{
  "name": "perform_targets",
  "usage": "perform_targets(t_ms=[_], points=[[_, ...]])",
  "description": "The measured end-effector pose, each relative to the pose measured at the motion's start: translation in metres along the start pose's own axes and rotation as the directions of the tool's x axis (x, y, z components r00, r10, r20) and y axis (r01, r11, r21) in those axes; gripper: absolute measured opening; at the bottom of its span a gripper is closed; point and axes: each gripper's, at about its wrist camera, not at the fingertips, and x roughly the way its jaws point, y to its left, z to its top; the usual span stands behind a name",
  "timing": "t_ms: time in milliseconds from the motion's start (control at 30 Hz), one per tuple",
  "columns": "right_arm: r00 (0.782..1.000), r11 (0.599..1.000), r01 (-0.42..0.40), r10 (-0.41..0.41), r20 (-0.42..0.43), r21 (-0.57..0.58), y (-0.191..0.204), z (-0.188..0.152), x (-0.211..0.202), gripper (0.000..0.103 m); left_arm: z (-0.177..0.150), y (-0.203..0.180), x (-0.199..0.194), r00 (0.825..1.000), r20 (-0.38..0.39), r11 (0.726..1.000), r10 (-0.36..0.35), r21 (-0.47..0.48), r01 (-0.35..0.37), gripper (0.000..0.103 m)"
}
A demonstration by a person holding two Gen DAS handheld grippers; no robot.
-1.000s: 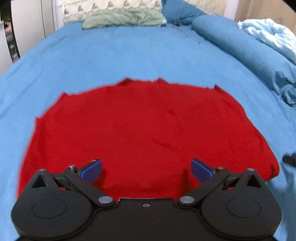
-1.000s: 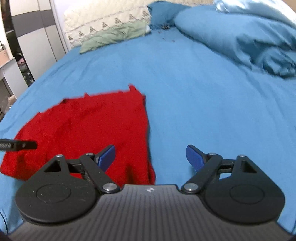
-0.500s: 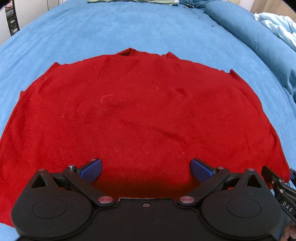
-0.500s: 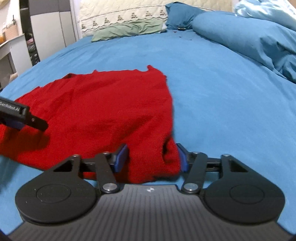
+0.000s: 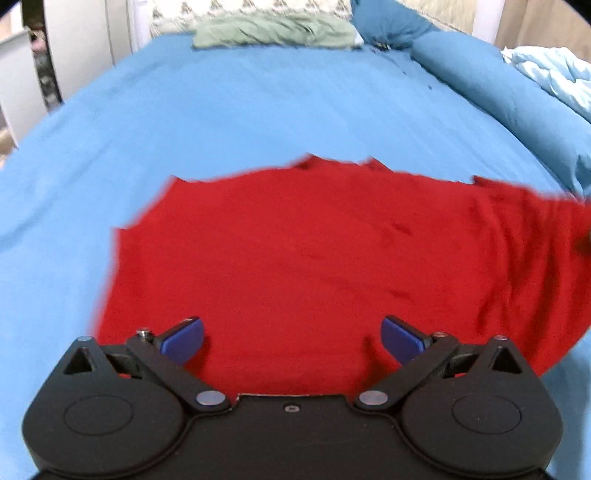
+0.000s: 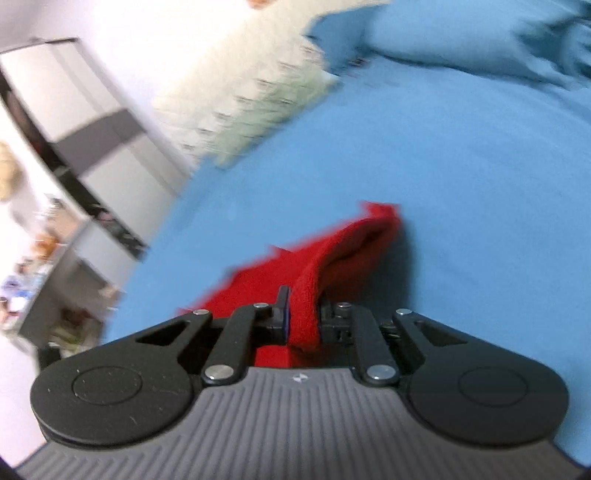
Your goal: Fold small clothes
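Observation:
A red knit garment (image 5: 314, 254) lies spread on the blue bed sheet (image 5: 240, 110). My left gripper (image 5: 291, 338) is open above the garment's near edge, its blue fingertips (image 5: 183, 334) wide apart over the cloth. The garment's right side is lifted and wrinkled at the left wrist view's right edge. In the right wrist view, my right gripper (image 6: 303, 319) is shut on the red garment (image 6: 343, 251) and holds its corner up off the sheet, tilted. The cloth hangs in a fold past the jaws.
A green cloth (image 5: 273, 31) and a patterned pillow (image 5: 251, 7) lie at the head of the bed. A rolled blue duvet (image 5: 517, 92) and a light blue blanket (image 5: 554, 70) lie along the right side. Grey and white cabinets (image 6: 92, 140) stand left of the bed.
My right gripper has shut on the garment's right corner and lifted it, tilting. The left gripper has pulled back and up, still open.

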Motion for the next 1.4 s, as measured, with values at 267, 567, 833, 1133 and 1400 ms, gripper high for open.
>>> perform_targets(t_ms=[267, 567, 833, 1133, 1400], points=[[0.875, 0.876, -0.43, 0.345, -0.34, -0.218, 0.164, -0.054, 0.098, 0.027, -0.041, 0.085, -0.05, 0.997, 0.051, 0.995, 0.062, -0.076, -0.058, 0.103], [0.821, 0.867, -0.372, 0.141, -0.554, -0.332, 0.184, -0.161, 0.189, 0.031, -0.103, 0.105, -0.059, 0.998, 0.021, 0.991, 0.066, -0.121, -0.063, 0.103], [0.957, 0.853, -0.248, 0.142, -0.252, -0.46, 0.16, -0.123, 0.092, 0.085, -0.105, 0.113, -0.07, 0.994, 0.107, 0.979, -0.013, -0.202, 0.034, 0.103], [0.986, 0.809, 0.055, -0.136, -0.095, -0.586, 0.093, -0.176, 0.038, 0.085, -0.099, 0.106, -0.062, 0.993, 0.117, 0.976, -0.011, -0.215, 0.036, 0.103], [0.971, 0.794, 0.165, -0.234, -0.043, -0.585, 0.091, -0.19, 0.079, 0.08, -0.096, 0.105, -0.059, 0.993, 0.117, 0.974, -0.004, -0.226, 0.031, 0.103]])
